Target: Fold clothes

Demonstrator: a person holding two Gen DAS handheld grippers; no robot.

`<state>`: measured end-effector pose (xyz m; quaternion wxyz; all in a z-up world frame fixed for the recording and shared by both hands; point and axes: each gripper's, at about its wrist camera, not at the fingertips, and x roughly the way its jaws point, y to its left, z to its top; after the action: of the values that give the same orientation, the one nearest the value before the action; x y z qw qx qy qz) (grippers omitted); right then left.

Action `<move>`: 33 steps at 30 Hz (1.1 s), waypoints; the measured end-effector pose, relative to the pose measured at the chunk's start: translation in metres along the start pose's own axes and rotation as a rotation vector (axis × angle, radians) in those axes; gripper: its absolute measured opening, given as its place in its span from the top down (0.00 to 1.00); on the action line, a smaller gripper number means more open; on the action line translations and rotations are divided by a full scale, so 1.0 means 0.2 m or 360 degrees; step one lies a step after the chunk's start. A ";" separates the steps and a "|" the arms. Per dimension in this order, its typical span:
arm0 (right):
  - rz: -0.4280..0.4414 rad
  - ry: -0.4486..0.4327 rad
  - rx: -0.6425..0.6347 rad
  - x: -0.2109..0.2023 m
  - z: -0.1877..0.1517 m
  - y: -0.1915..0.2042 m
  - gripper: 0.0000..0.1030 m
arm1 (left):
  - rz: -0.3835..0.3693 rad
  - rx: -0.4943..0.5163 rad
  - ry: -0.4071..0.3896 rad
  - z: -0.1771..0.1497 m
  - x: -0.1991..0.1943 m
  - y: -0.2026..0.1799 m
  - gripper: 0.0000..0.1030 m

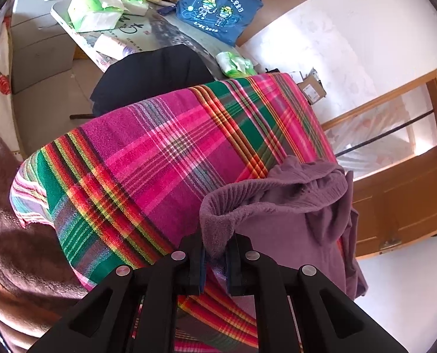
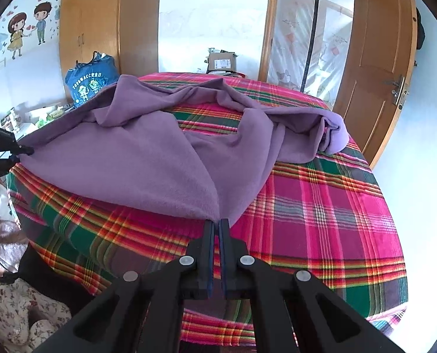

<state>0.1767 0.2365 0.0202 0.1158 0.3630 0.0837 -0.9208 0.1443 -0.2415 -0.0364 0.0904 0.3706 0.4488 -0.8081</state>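
A purple fleece garment [image 2: 147,158] lies spread and rumpled across a pink, green and red plaid bedcover [image 2: 321,206]. My right gripper [image 2: 217,223] is shut on the garment's near edge at a corner of its hem. My left gripper [image 1: 215,244] is shut on a thick ribbed edge of the same purple garment [image 1: 292,206], which bunches up to the right of the fingers. In the right wrist view the left gripper [image 2: 24,149] shows at the far left, pinching the garment's left edge. A folded sleeve end [image 2: 333,135] rests at the far right.
A desk [image 1: 147,38] with tissue packs and a blue printed bag [image 1: 218,8] stands beyond the bed, with a dark chair [image 1: 150,76] in front. A cardboard box [image 2: 221,61] sits at the bed's far edge. Wooden doors [image 2: 377,67] lie to the right. Brown bedding [image 1: 9,220] lies left.
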 end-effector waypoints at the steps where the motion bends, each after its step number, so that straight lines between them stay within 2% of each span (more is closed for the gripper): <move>1: 0.0007 0.0012 0.0007 0.00 -0.01 0.00 0.98 | 0.0003 0.0003 -0.0003 0.00 0.00 0.00 0.91; 7: 0.0022 0.0050 0.0012 0.03 -0.03 0.00 0.98 | 0.0007 0.0003 -0.0012 0.00 0.00 0.00 0.91; 15: 0.0075 0.0220 -0.0104 0.08 -0.02 0.04 0.98 | -0.0006 0.0001 -0.0010 0.00 0.00 0.01 0.88; 22: 0.0206 0.0036 -0.0129 -0.02 0.11 0.05 0.98 | -0.0023 0.0002 0.0019 0.01 0.00 0.02 0.88; 26: 0.0246 0.0059 -0.0146 0.09 0.17 0.11 0.98 | -0.0040 -0.0013 0.0032 0.01 -0.01 0.03 0.88; 33: 0.0494 0.0081 -0.0072 0.28 0.37 0.21 0.97 | -0.0006 0.0045 0.0025 0.00 -0.02 0.01 0.88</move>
<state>0.1001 0.1708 0.0320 0.2626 0.3921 0.0502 -0.8802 0.1489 -0.2441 -0.0350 0.0802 0.3773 0.4387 -0.8116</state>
